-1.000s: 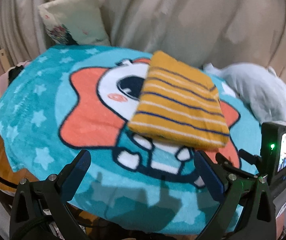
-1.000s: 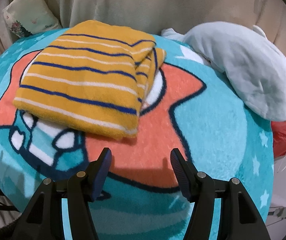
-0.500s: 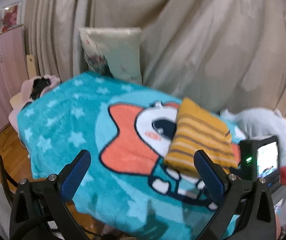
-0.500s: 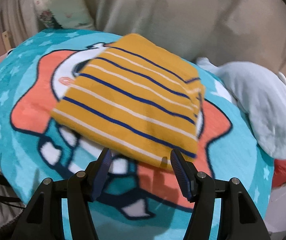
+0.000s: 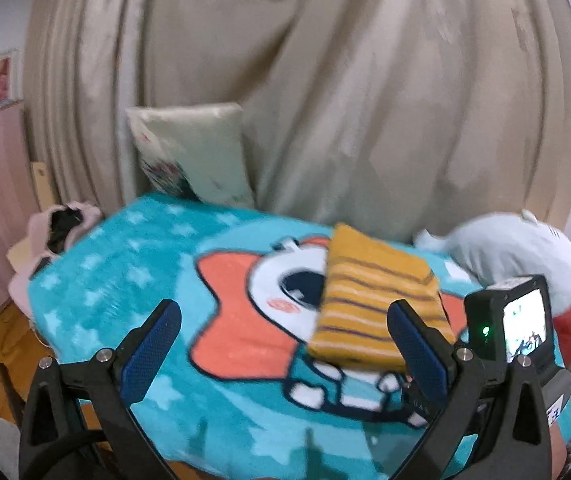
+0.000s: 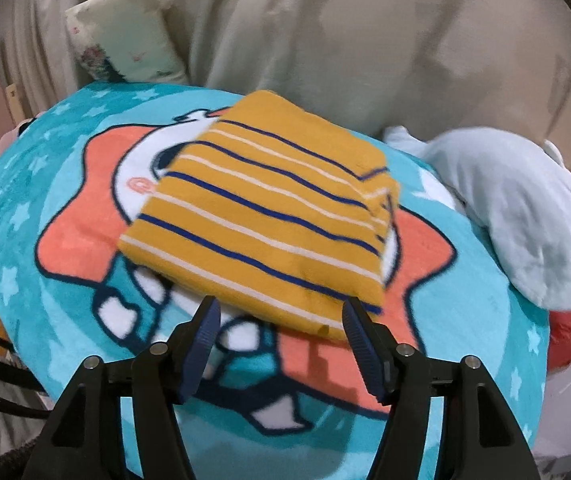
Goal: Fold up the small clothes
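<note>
Left wrist view: your left gripper (image 5: 283,342) spread wide, empty; folded striped garment (image 5: 377,304) on the teal blanket (image 5: 133,280), beyond its right finger.

Right wrist view: your right gripper (image 6: 281,342) parted, empty; garment (image 6: 269,208) just ahead of both fingertips, near edge between them.

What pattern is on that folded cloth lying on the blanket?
Mustard yellow with navy and white stripes; the folded cloth shows best in the right wrist view.

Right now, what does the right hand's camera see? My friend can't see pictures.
A folded mustard-yellow cloth with blue and white stripes lies on a teal cartoon blanket. The open right gripper, holding nothing, hovers at its near edge. A pale blue plush toy lies beside it.
</note>
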Demonstrator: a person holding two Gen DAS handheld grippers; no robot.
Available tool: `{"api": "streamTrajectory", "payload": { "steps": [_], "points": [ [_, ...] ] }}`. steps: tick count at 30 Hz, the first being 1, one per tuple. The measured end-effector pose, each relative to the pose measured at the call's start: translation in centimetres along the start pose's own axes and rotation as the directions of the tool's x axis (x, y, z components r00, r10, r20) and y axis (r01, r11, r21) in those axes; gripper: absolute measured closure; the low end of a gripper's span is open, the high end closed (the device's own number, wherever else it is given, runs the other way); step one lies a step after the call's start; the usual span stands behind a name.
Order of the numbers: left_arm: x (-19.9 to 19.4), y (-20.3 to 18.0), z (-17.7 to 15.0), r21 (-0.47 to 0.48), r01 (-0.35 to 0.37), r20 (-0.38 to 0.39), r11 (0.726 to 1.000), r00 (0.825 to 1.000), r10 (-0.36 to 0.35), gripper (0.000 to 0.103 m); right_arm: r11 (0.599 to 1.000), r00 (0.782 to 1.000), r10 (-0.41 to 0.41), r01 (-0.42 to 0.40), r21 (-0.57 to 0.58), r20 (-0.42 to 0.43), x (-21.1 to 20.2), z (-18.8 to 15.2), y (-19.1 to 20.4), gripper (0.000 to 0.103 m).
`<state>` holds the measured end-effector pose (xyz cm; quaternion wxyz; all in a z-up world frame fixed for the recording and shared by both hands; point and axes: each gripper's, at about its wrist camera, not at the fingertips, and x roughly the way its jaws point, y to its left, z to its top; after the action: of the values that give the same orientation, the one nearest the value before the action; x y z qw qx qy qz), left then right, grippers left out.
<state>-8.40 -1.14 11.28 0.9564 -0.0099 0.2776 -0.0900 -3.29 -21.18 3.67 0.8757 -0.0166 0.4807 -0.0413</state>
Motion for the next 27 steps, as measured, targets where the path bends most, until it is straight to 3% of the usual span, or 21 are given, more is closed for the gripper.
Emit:
{"api": "streamTrajectory", "payload": {
  "steps": [3,10,14,21,24,27],
  "points": [
    [1.6,-1.4,-0.5,0.009,0.063,-0.056,0.998,0.996,-0.062,0.000,0.998,0.999,-0.024,0.026,0.057,-0.021,0.2,-0.8,-1.9,0.035],
    [3.1,-3.7,-0.8,0.024,0.203,-0.106,0.979,0.974,-0.199,0.000,0.988,0.998,-0.058,0.062,0.145,-0.030,0.5,-1.2,-5.0,0.034],
    [3.4,-4.6,-0.8,0.057,0.235,-0.127,0.970,0.966,-0.226,0.000,0.987,0.999,-0.046,0.049,0.154,-0.024,0.8,-1.0,-5.2,0.034],
    [4.7,-4.7,-0.8,0.081,0.160,-0.169,0.984,0.975,-0.145,0.000,0.990,1.000,-0.014,0.018,0.143,-0.025,1.7,-0.5,-4.5,0.034],
    [5.6,-4.3,-0.9,0.073,0.110,-0.203,0.991,0.975,-0.094,0.000,0.989,0.999,-0.004,0.009,0.148,-0.034,2.1,-0.5,-4.6,0.034],
    [6.3,-4.0,-1.2,0.055,0.101,-0.230,0.993,0.969,-0.086,0.000,0.989,0.999,0.003,0.003,0.150,-0.038,2.4,-0.5,-4.6,0.034]
  ]
}}
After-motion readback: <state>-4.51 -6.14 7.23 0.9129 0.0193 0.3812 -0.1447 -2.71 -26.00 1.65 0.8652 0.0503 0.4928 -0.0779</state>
